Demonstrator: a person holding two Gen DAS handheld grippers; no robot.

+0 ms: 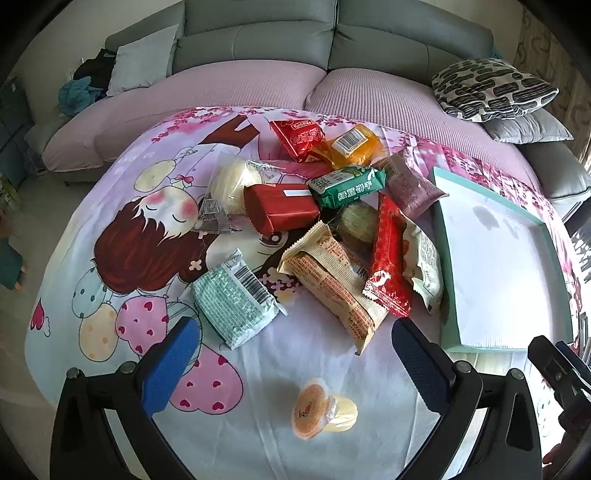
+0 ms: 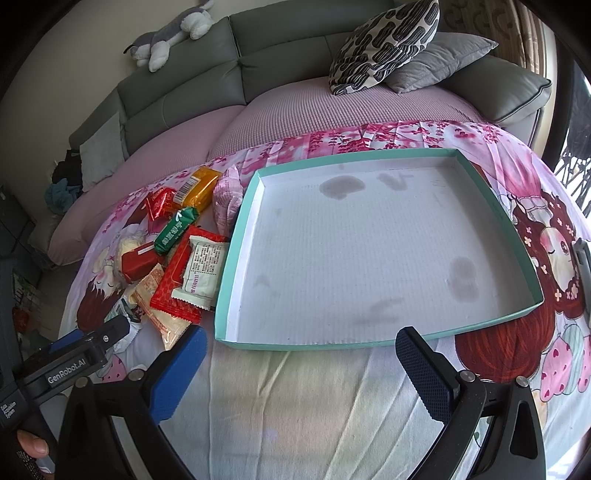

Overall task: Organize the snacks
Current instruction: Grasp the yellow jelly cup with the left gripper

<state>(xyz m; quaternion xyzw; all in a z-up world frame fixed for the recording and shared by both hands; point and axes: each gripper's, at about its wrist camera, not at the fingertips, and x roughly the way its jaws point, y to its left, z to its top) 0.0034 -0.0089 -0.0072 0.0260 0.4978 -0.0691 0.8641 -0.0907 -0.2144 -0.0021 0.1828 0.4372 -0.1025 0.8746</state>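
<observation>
A pile of wrapped snacks lies on a cartoon-print cloth: a red packet, a green packet, a long red packet, a beige packet and a pale green packet. A small jelly cup lies on its side just ahead of my left gripper, which is open and empty. A shallow teal-rimmed tray with a white floor sits right of the pile. My right gripper is open and empty at the tray's near edge.
A grey sofa with pink seat covers stands behind the cloth. A black-and-white cushion and a grey cushion lie at its right end. A plush toy rests on the sofa back.
</observation>
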